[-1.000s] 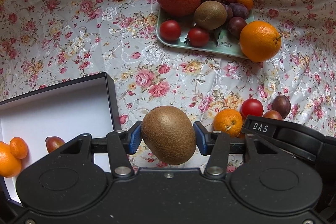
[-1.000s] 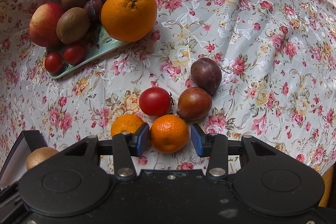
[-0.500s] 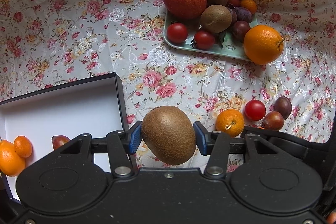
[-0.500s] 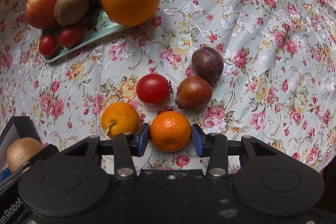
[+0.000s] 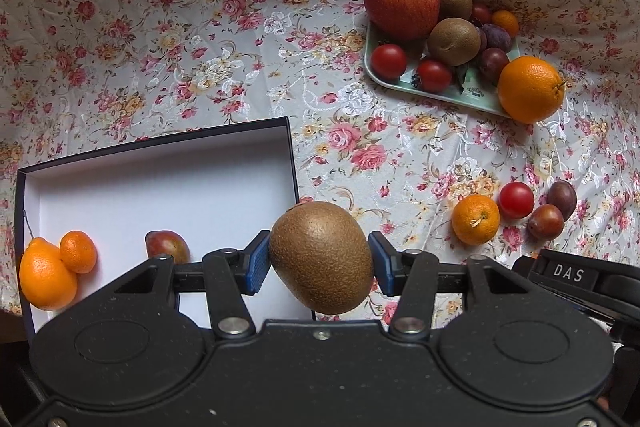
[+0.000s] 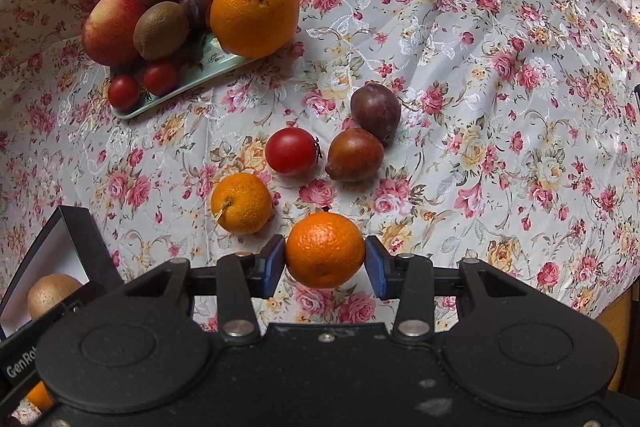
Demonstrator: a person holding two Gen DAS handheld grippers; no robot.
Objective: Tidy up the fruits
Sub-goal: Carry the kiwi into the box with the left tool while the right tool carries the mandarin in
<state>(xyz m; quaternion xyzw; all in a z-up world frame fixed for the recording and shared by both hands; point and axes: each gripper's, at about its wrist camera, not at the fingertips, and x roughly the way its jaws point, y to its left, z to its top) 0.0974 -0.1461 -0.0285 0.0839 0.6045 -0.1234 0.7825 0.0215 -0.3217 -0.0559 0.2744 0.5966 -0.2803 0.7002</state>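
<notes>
White letters "DAS" stand on a black label on the right gripper (image 5: pixel 576 279), seen from the left wrist view. "GenRo", cut off by the frame edge, stands on the left gripper (image 6: pixel 20 363) body in the right wrist view. The green tray (image 6: pixel 216 61) bears small print, possibly a logo, too small to read.

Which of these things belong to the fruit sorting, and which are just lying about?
In the job: kiwi in the left gripper, mandarin in the right gripper, box, tray of fruit, loose fruit.
Lying about: tablecloth.
</notes>
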